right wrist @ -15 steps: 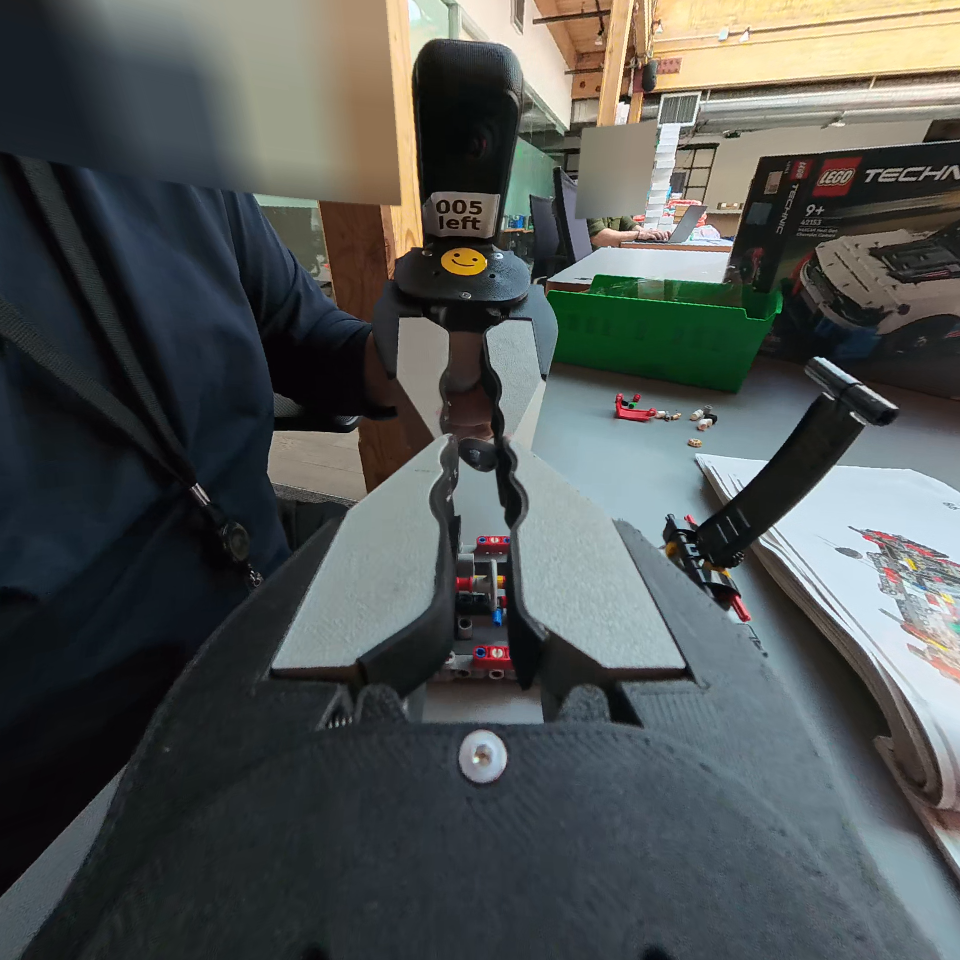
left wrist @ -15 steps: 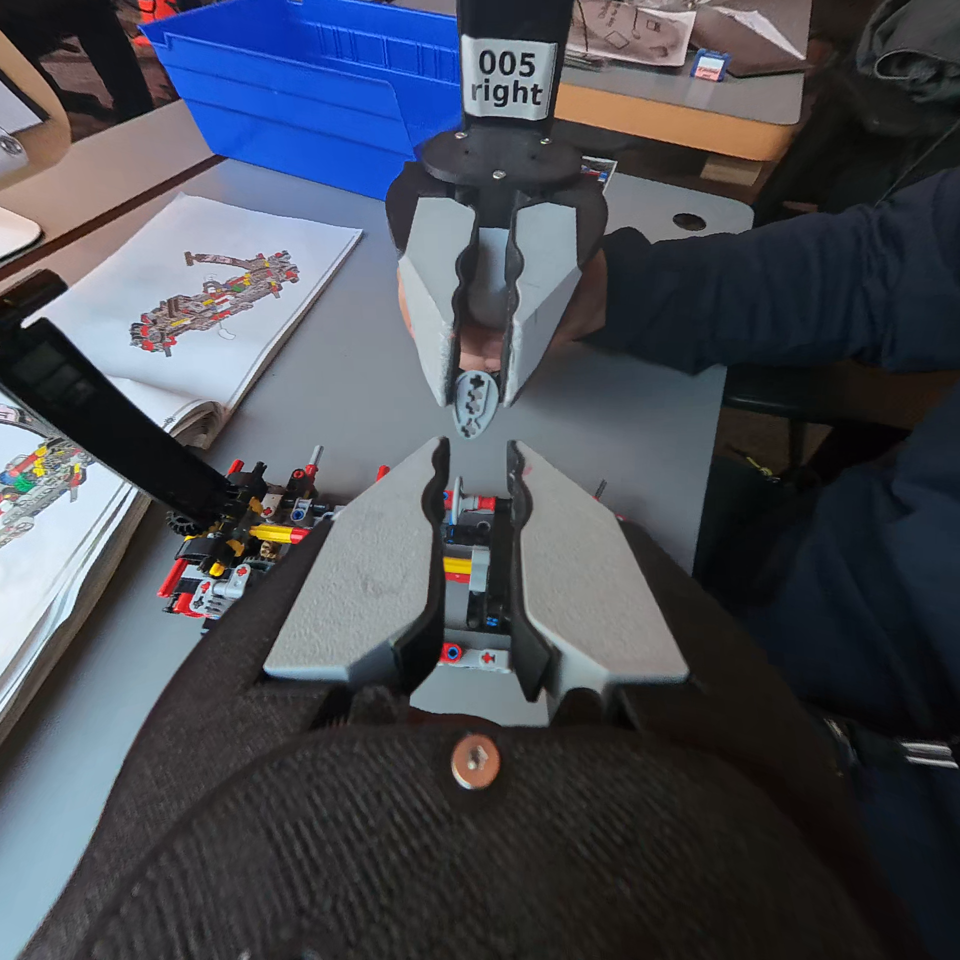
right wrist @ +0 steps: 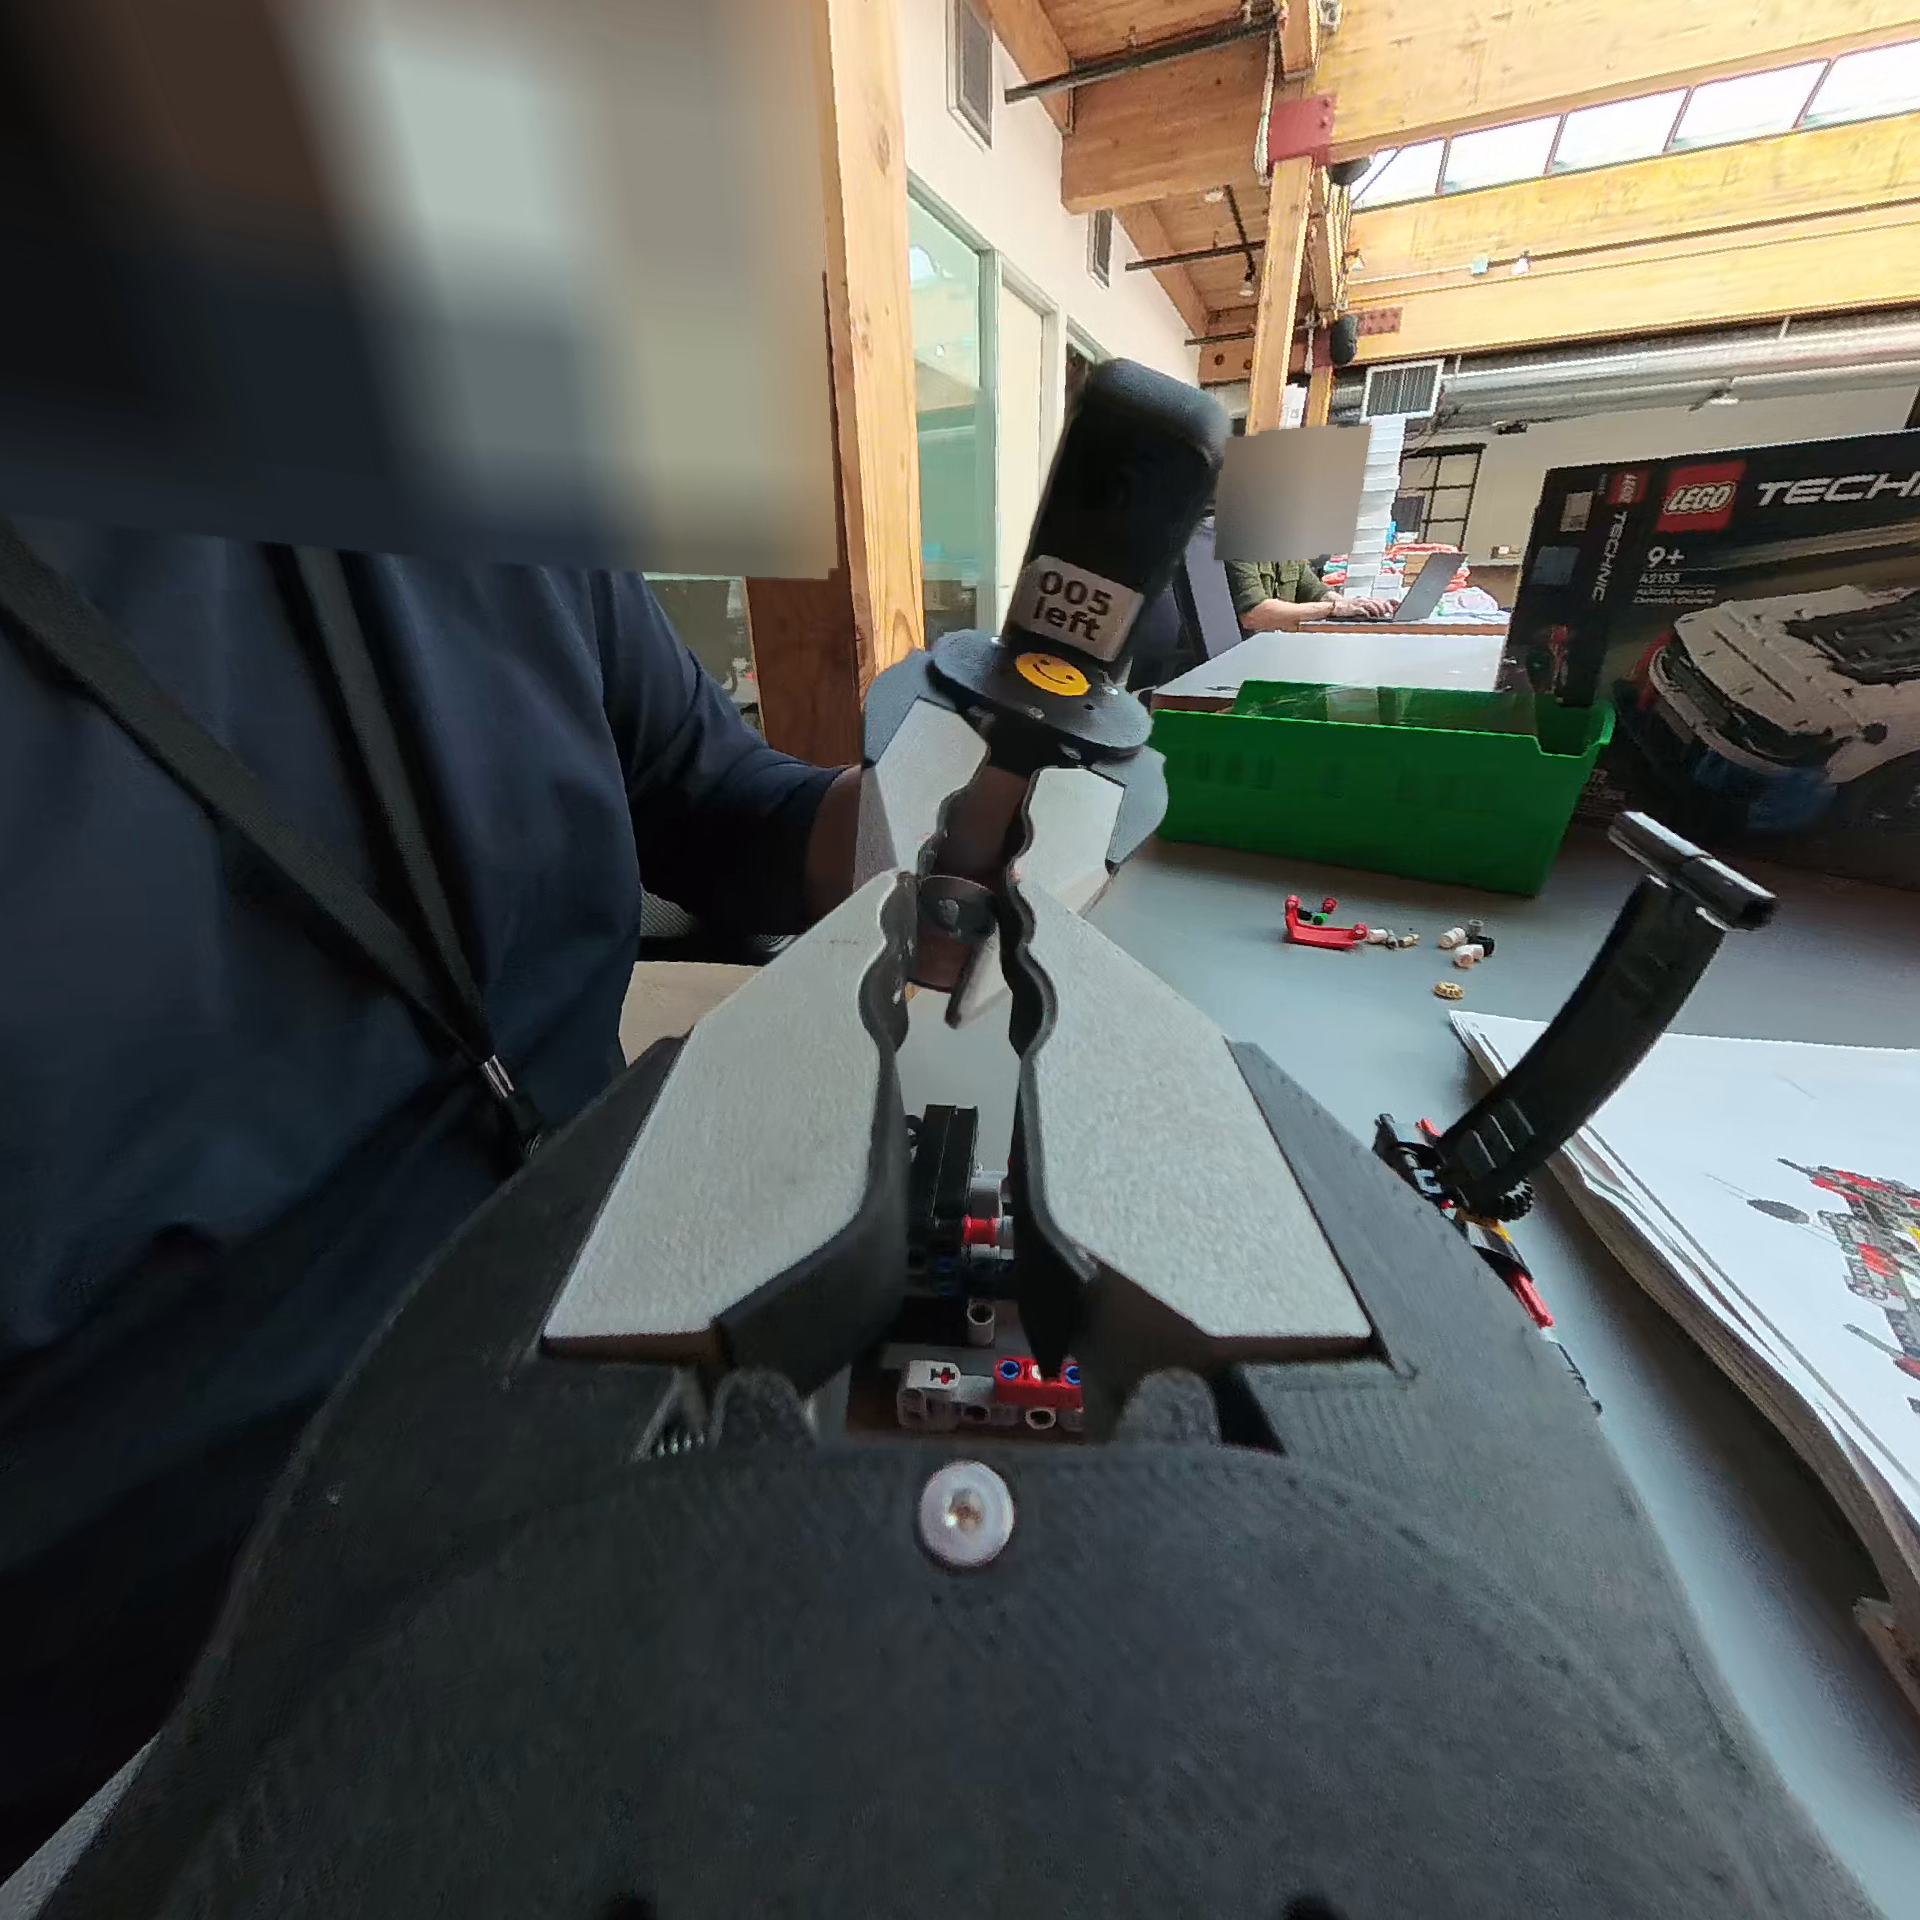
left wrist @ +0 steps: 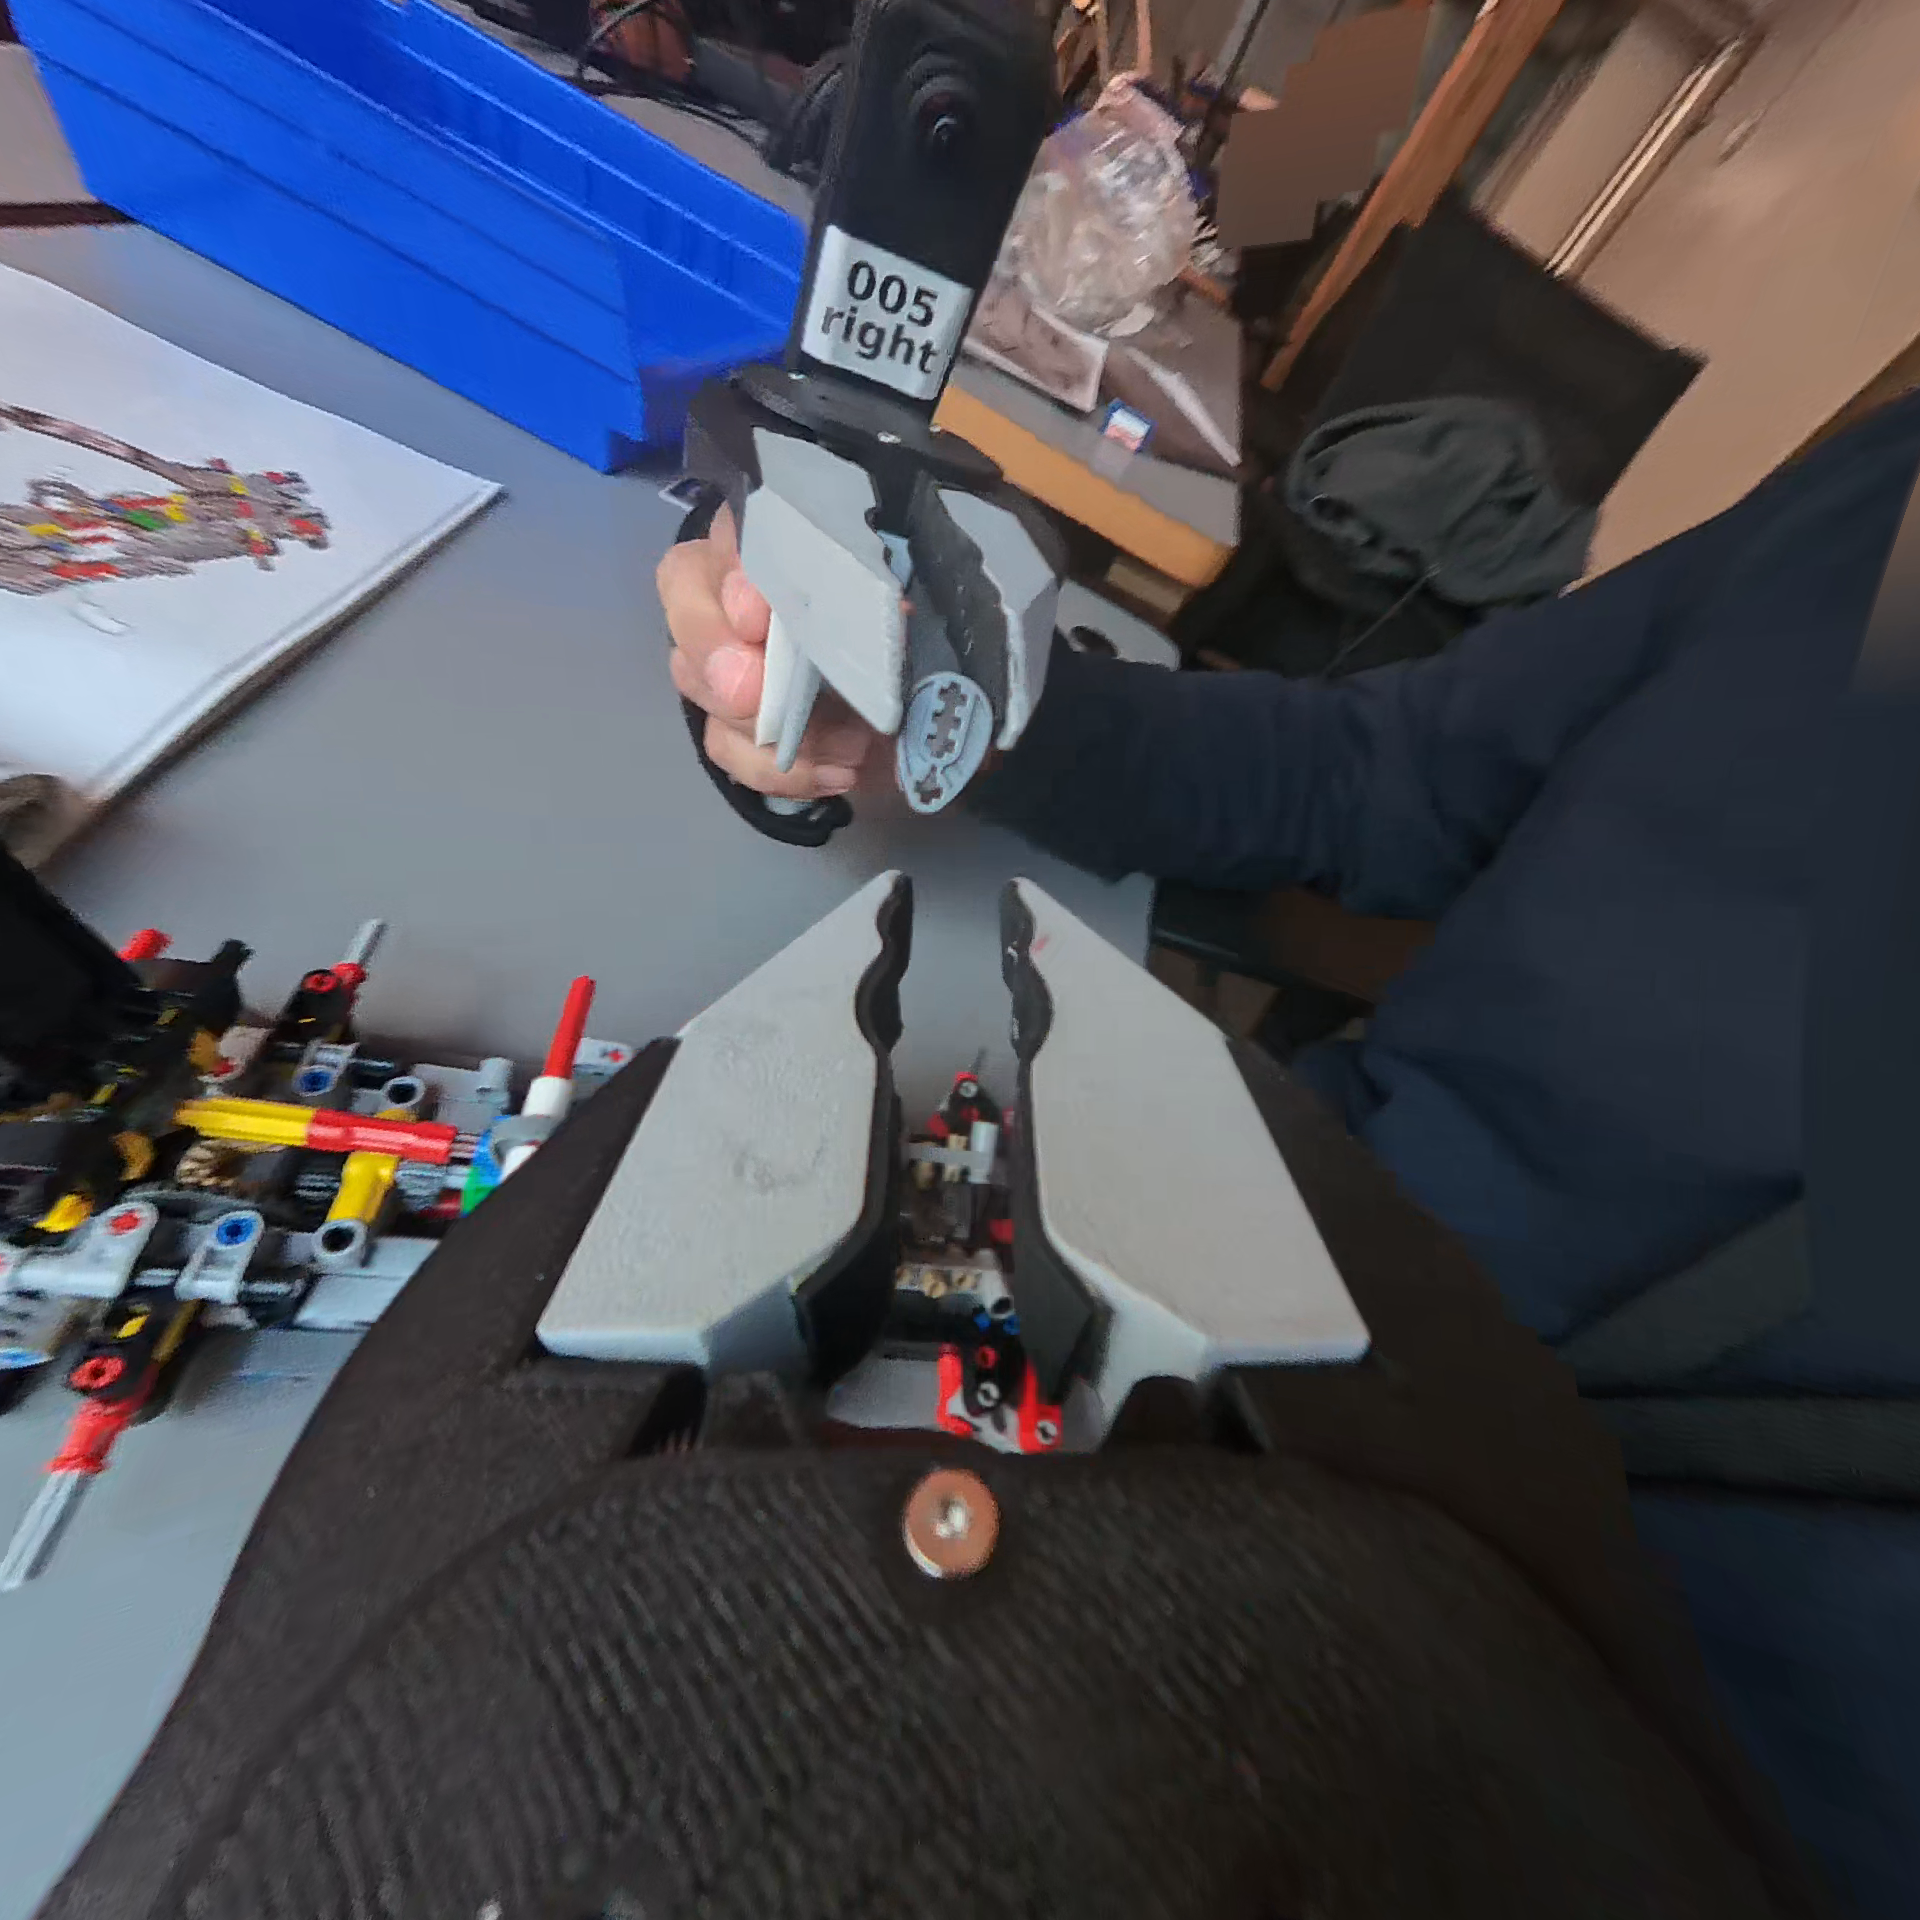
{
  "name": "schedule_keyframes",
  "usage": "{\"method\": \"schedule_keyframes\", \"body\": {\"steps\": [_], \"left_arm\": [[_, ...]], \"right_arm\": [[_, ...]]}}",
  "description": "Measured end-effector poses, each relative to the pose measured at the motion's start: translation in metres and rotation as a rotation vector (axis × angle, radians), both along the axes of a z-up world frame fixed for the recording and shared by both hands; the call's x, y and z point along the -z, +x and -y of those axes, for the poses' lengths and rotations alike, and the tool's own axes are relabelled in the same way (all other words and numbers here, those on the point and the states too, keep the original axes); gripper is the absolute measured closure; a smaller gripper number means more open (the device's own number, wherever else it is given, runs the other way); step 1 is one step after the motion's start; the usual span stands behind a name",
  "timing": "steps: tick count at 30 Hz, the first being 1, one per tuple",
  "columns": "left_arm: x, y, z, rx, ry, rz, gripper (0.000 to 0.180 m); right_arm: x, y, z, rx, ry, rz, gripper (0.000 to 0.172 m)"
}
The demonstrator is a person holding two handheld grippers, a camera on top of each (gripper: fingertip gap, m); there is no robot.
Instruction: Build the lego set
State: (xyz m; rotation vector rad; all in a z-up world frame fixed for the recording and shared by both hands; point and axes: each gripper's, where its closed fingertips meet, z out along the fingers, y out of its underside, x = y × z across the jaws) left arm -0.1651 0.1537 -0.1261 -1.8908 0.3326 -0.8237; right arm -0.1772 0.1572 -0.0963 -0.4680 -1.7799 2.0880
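The right gripper (right wrist: 954, 896) is closed on a small grey oval piece (left wrist: 940, 740) with cross-shaped holes; the piece sits right at the fingertips, a pad against either side, and juts out past them; it is in the air above the table (left wrist: 520, 779), touching nothing else. The left gripper (left wrist: 951, 904) faces it tip to tip, just beside the piece but apart from it; its jaws stand a narrow gap apart with nothing between them, so it holds nothing. A hand (left wrist: 727, 644) wraps the right gripper's handle.

A part-built brick model (left wrist: 260, 1153) lies on the table under and to the left of the left gripper; bits of it show through the gap between each gripper's fingers; red, yellow and grey pins and beams stick out of it, and a black curved part (right wrist: 1590, 1018) rises from its far end. Neither gripper touches the model; the grey piece is not joined to it.

A booklet (left wrist: 208, 540) lies open beside the model; a few loose bits (right wrist: 1325, 925) sit farther off near a green bin (right wrist: 1371, 790); a blue bin (left wrist: 416, 208) and a box (right wrist: 1714, 623) stand at the table's edges.
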Motion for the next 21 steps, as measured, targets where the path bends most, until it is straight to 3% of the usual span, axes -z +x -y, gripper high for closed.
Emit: {"method": "schedule_keyframes", "body": {"steps": [11,21], "left_arm": [[-0.016,0.004,0.006,0.116,-0.092,0.387,0.167],[-0.024,0.01,0.007,0.164,-0.103,0.569,0.175]], "right_arm": [[0.001,0.006,0.012,-0.046,0.034,-0.003,0.159],[-0.007,0.013,0.015,-0.089,0.004,-0.019,0.159]]}}
